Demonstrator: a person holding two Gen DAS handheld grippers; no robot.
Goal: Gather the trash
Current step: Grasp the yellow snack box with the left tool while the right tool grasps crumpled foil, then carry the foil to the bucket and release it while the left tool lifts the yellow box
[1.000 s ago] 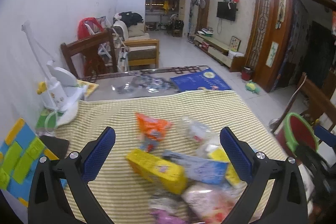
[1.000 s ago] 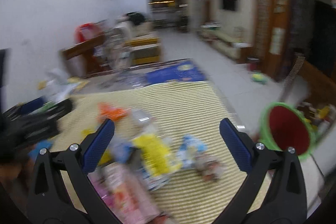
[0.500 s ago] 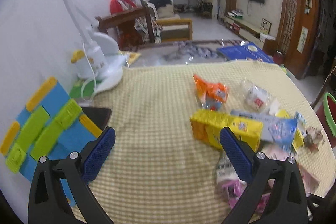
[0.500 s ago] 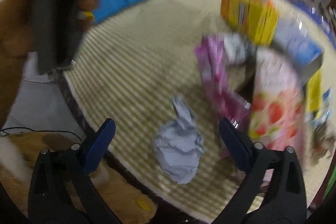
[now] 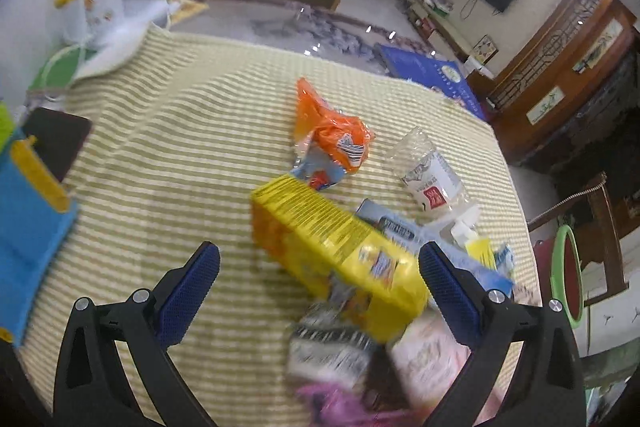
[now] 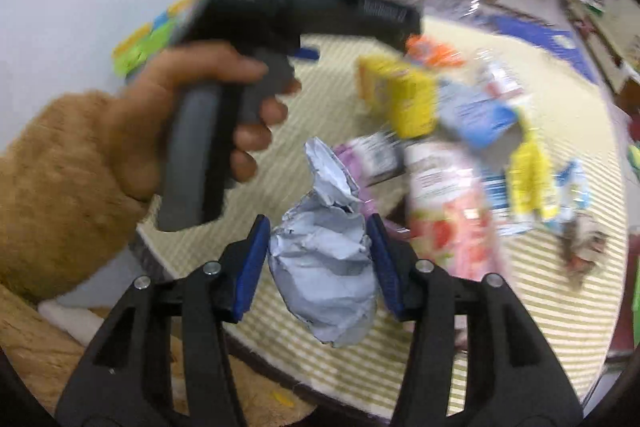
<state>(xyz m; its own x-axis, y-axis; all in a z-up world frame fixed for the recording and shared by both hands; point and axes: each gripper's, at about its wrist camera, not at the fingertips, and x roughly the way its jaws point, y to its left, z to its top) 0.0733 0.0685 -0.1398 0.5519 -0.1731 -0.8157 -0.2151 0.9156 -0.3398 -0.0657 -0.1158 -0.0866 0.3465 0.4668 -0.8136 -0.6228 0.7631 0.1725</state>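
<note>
While my right gripper [image 6: 318, 263] has just been closing, its blue pads now press both sides of a crumpled pale grey-blue paper wad [image 6: 324, 267], creased and twisted to a peak on top, at the near edge of the striped tabletop [image 6: 540, 307]. My left gripper [image 5: 320, 279] hangs spread wide over a yellow box [image 5: 328, 247], grasping nothing, with an orange wrapper [image 5: 332, 135] beyond.

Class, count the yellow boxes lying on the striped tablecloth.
1: the yellow box lies mid-cloth between the open left gripper fingers, below the orange wrapper. Others may hide under the pile.
</note>
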